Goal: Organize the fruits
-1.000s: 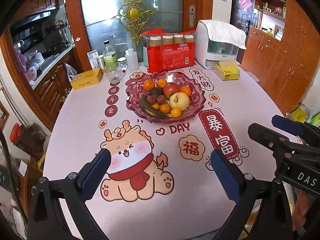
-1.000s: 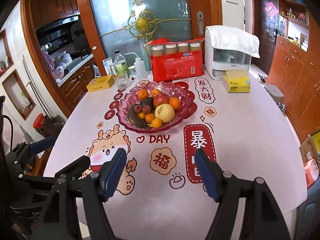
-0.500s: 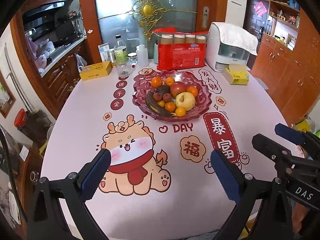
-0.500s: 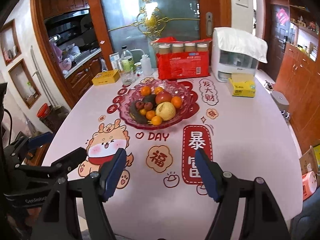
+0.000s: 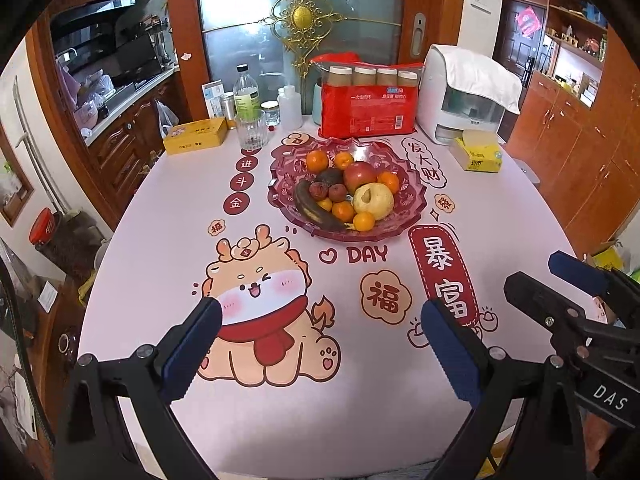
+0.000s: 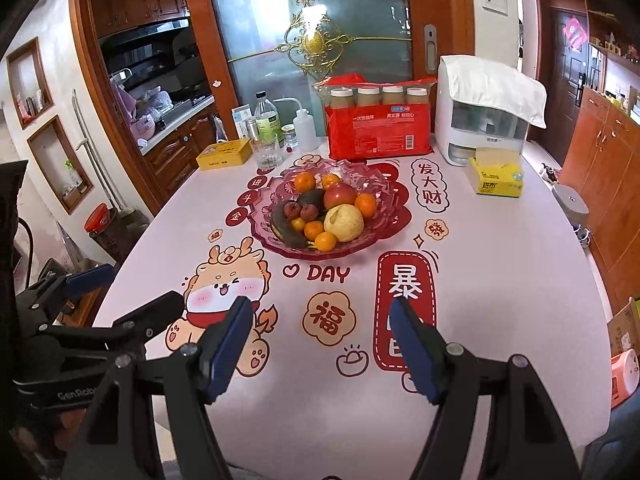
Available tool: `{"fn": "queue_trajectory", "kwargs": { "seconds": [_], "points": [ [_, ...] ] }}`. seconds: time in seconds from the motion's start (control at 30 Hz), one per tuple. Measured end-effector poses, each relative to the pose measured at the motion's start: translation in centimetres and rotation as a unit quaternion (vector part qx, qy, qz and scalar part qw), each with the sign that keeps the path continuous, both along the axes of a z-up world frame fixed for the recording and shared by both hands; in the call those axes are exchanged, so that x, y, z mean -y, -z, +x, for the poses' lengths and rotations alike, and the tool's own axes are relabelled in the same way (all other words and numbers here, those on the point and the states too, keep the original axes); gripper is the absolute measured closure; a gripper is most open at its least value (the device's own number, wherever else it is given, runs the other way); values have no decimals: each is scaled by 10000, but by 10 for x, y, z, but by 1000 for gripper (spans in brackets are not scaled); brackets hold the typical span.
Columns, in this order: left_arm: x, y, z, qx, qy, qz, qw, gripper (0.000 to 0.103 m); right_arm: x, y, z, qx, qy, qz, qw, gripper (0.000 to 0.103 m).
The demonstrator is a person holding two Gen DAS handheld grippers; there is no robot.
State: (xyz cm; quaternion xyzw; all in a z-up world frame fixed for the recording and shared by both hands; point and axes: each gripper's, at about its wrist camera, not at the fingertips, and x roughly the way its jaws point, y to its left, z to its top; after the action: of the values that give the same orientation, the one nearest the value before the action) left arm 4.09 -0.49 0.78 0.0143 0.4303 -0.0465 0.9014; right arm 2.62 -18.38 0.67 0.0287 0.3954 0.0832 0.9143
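Observation:
A red glass fruit bowl (image 5: 414, 200) (image 6: 384, 192) stands mid-table. It holds a red apple (image 5: 361, 173), a yellow pear (image 5: 375, 201), a dark banana (image 5: 314, 208), several oranges and small dark red fruits. My left gripper (image 5: 318, 320) is open and empty, hovering over the near part of the table above the cartoon dragon print. My right gripper (image 6: 320, 316) is open and empty, also near the front edge. The right gripper shows at the right of the left wrist view (image 5: 560, 276); the left gripper shows at the left of the right wrist view (image 6: 120, 292).
At the table's far side stand a red pack of paper cups (image 5: 366, 106), a white appliance (image 5: 466, 100), a yellow tissue pack (image 5: 478, 155), a yellow tin (image 5: 196, 136), a glass (image 5: 251, 130) and bottles (image 5: 246, 92). Wooden cabinets stand on both sides.
Both grippers have drawn back and risen a little, so the bowl and table look farther off. Both stay open and empty. The fruit has not moved.

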Motion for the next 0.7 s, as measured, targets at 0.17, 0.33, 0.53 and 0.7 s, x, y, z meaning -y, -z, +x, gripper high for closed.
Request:
{"fn": "queue_trajectory", "kwargs": {
  "seconds": [0.17, 0.33, 0.53, 0.7],
  "points": [
    [0, 0, 0, -4, 2, 5, 10000, 4, 0, 0, 0, -2, 5, -6, 10000, 32],
    [0, 1, -1, -11, 7, 4, 10000, 4, 0, 1, 0, -9, 10, 6, 10000, 32],
    [1, 2, -2, -25, 6, -14, 10000, 4, -1, 5, -4, -68, 28, 42, 10000, 32],
    [0, 3, -3, -23, 10, -6, 10000, 4, -1, 5, -4, -72, 30, 47, 10000, 32]
  ]
}}
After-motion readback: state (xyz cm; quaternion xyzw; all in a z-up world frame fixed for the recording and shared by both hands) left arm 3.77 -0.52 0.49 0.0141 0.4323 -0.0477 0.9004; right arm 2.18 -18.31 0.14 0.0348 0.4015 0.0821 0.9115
